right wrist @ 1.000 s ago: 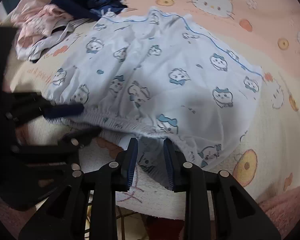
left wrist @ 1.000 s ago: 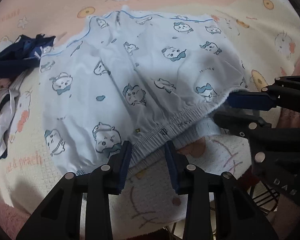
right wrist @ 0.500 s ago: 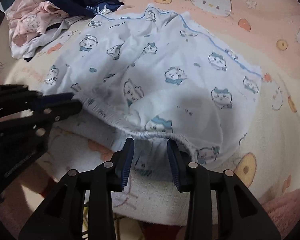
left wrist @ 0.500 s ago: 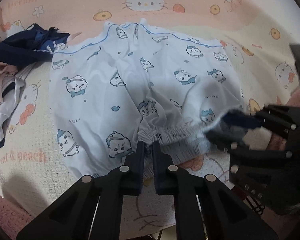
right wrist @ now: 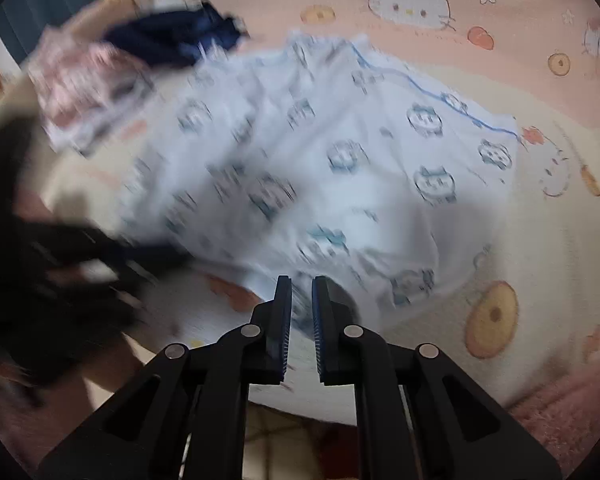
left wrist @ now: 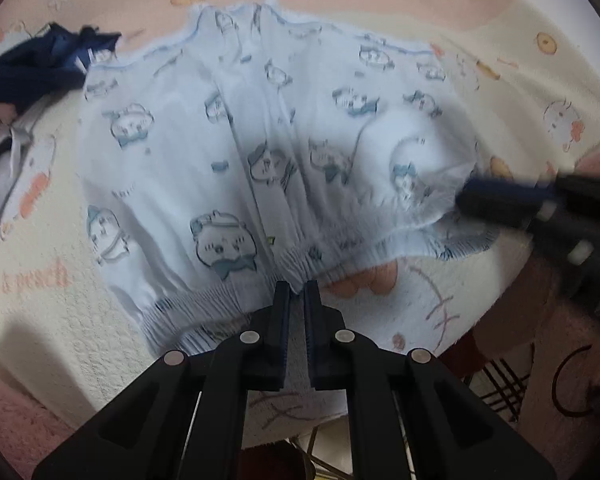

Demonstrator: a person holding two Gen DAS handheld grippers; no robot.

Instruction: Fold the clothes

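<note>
The pale blue printed shorts point(left wrist: 260, 152) are lying spread on the cartoon-print blanket point(left wrist: 520, 80). The left gripper point(left wrist: 296, 292) is clamping its jaws on the elastic waistband point(left wrist: 204, 300); the right gripper point(right wrist: 301, 288), jaws just closing, is pinching the same waistband. Dark and pink clothes point(right wrist: 140, 56) are lying beside the shorts.

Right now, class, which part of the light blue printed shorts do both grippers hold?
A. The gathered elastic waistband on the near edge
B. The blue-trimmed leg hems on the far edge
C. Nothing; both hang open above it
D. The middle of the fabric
A: the left gripper and right gripper are each shut on the light blue shorts' gathered near waistband.
</note>
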